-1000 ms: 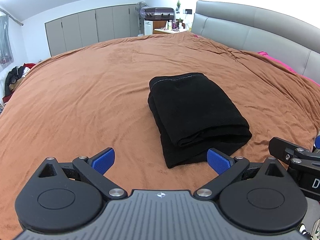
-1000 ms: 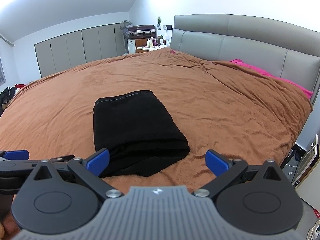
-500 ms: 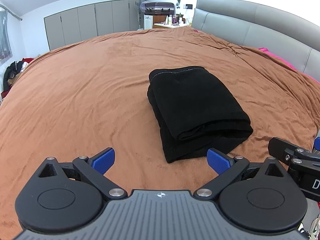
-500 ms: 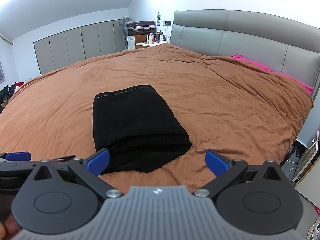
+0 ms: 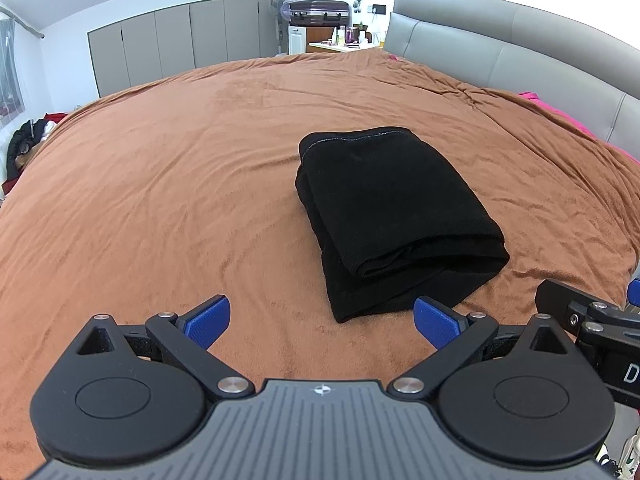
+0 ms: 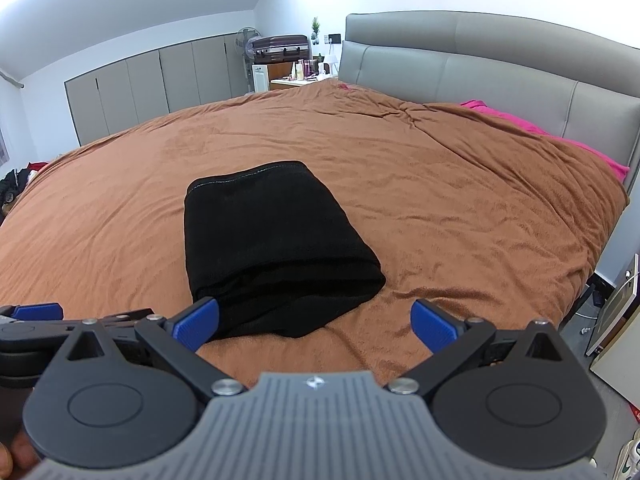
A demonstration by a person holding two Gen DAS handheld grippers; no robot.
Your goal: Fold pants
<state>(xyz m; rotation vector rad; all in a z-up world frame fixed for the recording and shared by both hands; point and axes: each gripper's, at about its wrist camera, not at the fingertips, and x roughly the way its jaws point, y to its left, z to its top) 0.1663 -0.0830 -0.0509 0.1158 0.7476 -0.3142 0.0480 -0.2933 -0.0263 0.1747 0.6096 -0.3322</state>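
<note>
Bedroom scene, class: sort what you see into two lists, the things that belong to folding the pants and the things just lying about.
Belongs to the job:
- black pants, folded in a stack
- brown bedspread beneath them
- left tongs, open
- right tongs, open

Just lying about:
- suitcase
- fan
- pink bedding by the headboard
- clothes pile

Folded pants point(image 5: 394, 216) on bedspread point(image 5: 160, 184), headboard point(image 5: 500, 60) right
</note>
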